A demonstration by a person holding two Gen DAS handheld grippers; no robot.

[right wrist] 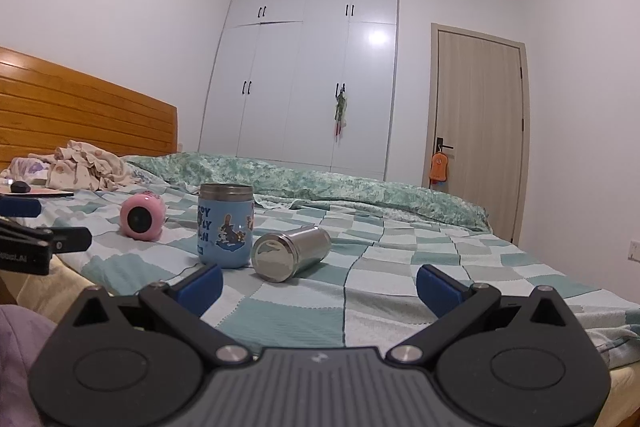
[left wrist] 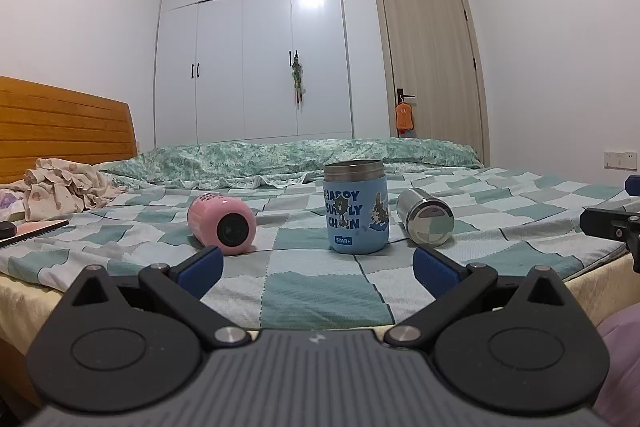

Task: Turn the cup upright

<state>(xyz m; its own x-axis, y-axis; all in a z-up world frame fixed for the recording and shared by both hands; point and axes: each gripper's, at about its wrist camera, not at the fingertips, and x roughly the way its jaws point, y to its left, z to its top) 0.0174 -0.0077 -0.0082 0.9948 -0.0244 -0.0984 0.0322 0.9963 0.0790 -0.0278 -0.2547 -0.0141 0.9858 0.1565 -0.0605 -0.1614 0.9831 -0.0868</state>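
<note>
Three cups are on the checked bed cover (left wrist: 312,295). A pink cup (left wrist: 222,223) lies on its side at the left, its base toward me; it also shows in the right wrist view (right wrist: 142,215). A blue printed cup (left wrist: 356,207) stands upright in the middle (right wrist: 226,225). A steel cup (left wrist: 426,221) lies on its side to the right of it (right wrist: 290,253). My left gripper (left wrist: 318,271) is open and empty, short of the cups. My right gripper (right wrist: 320,287) is open and empty, just in front of the steel cup.
A crumpled cloth (left wrist: 60,191) and a flat tablet-like thing (left wrist: 32,229) lie at the far left by the wooden headboard (left wrist: 60,127). A green quilt (left wrist: 304,157) is bunched along the far side. Wardrobe (left wrist: 256,47) and door (left wrist: 432,63) stand behind.
</note>
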